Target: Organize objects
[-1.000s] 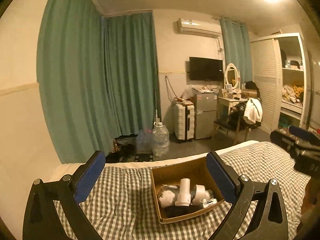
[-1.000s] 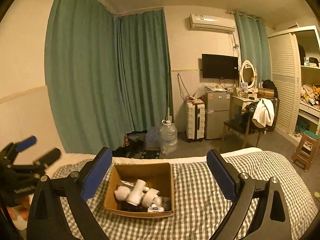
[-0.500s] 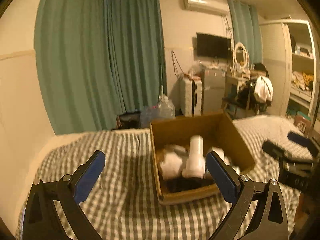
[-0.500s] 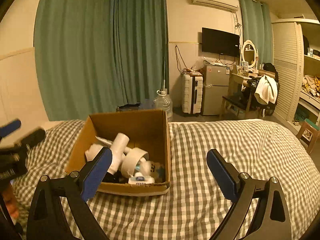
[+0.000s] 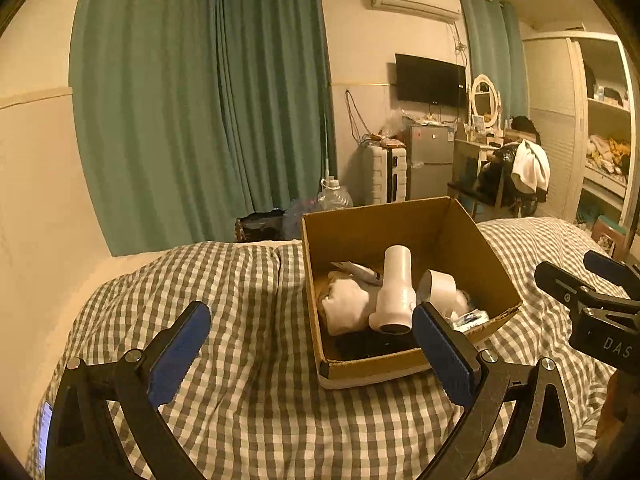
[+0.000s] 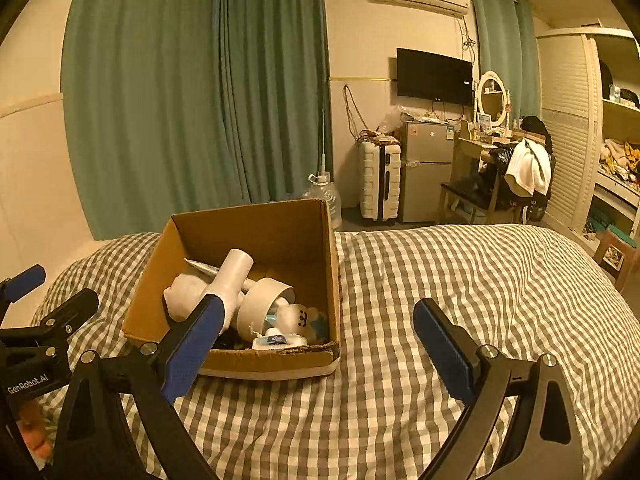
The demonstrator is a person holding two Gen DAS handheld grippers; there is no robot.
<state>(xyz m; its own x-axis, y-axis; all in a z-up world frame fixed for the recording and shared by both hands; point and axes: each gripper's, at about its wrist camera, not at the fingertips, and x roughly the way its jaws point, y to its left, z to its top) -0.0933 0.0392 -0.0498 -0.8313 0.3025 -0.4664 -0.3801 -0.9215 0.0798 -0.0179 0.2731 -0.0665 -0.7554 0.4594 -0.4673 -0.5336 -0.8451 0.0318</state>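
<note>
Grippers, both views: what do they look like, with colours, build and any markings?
Both are alike: black angular frames with triangular cut-outs and silver screws, each ending in two long fingers faced with flat blue pads. Seen from the other camera, the left gripper carries white "GenRobot.AI" lettering on its body, and the right gripper shows white letters reading "DAS", cut off at the frame edge. No cables or sleeves are visible.

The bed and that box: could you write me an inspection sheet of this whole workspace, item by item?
Surface: checked bedspread, rumpled.
Job's things: open cardboard box on the bed, holding a white hair dryer, a tape roll, a white cloth bundle and small tubes.
Clutter: nothing seen on the bed outside the box.
Grippers: left gripper and right gripper both open, empty, near the box.
Cables: wires hanging on the far wall.
Surroundings: green curtains, suitcase, small fridge, television, water jug.
</note>
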